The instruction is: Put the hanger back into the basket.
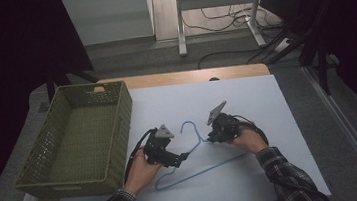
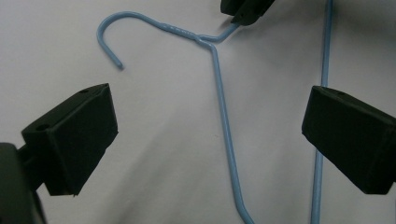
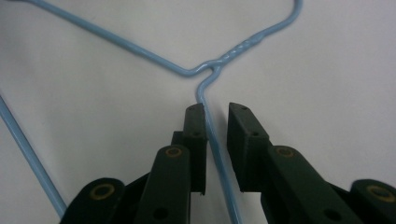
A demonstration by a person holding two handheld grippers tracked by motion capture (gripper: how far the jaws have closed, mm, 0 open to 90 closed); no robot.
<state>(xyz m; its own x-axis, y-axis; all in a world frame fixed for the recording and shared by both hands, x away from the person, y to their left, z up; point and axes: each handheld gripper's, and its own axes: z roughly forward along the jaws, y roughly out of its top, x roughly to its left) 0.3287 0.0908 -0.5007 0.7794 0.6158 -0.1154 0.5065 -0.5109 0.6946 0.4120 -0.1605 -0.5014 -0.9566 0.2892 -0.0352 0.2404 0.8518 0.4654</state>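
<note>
Over at 9 o'clock on the table there's an olive green basket, sitting on the white sheet's left edge, with nothing visible inside it. Its right wall is just beside the left gripper's trailing cable.

The left hand comes in from 6 o'clock, plaid sleeve at the bottom, holding the left gripper angled toward 3 o'clock. In the left gripper view its jaws are spread wide and holding nothing, with one sloping side of the blue wire hanger running between them and the straight bottom bar passing by the right-hand jaw. Whether that bar touches the jaw is hard to tell.

The hanger lies flat mid-sheet, hook at 12 o'clock, bottom bar slanting down toward 7 o'clock.

The right hand comes from 5 o'clock with the right gripper pointing toward 9 o'clock at the hanger's neck. In the right gripper view the jaws are nearly closed around the other sloping wire just below the twist; the wire touches the left jaw, a thin gap shows on the other side, so not clamped.

Plenty of bare sheet toward 12 and 3 o'clock. The hook's top is cut off in the right gripper view, and the room beyond the table is too dark to make out.
</note>
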